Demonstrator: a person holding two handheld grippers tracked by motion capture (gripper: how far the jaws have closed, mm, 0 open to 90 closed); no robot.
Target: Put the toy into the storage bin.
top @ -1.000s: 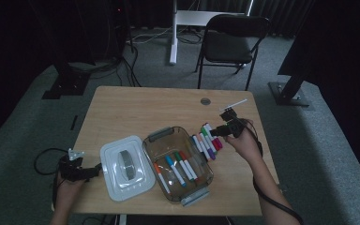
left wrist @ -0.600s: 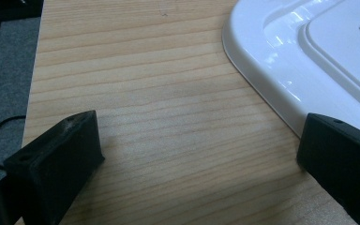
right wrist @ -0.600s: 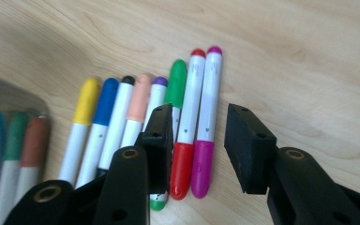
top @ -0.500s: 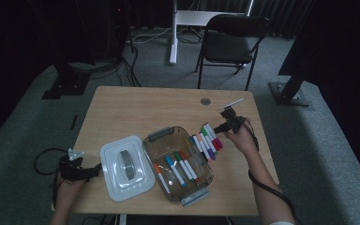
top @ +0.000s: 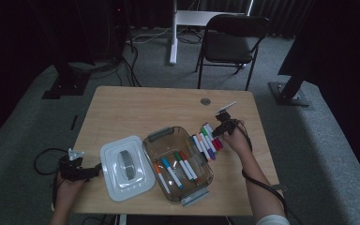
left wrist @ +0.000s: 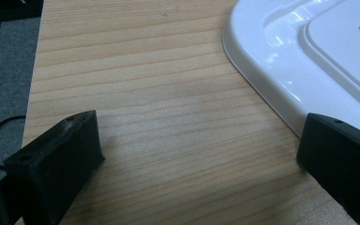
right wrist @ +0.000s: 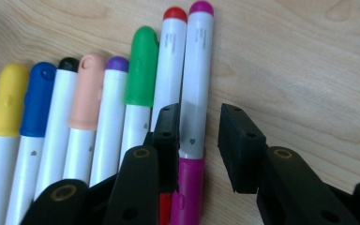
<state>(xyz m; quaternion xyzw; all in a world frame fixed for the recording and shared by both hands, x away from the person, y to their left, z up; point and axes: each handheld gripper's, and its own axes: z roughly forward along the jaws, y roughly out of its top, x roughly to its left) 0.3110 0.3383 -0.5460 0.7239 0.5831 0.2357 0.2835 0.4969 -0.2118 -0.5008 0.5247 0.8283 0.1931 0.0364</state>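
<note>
A row of capped markers lies on the wooden table, right of a clear container that holds several more markers. My right gripper is down at the row's far end. In the right gripper view its jaws have just been closing around the magenta marker, the outermost one beside the red marker. The right gripper has one pad at the marker's side and a small gap at the other. My left gripper rests open on the table beside the white lid.
The white lid lies just past one jaw of my left gripper, near the table's front left edge. A round grommet sits at the table's far side. A black chair stands behind the table.
My right gripper has come down and toward the markers, from above the row's far end to table level with its jaws around the magenta marker. The left gripper has stayed put.
</note>
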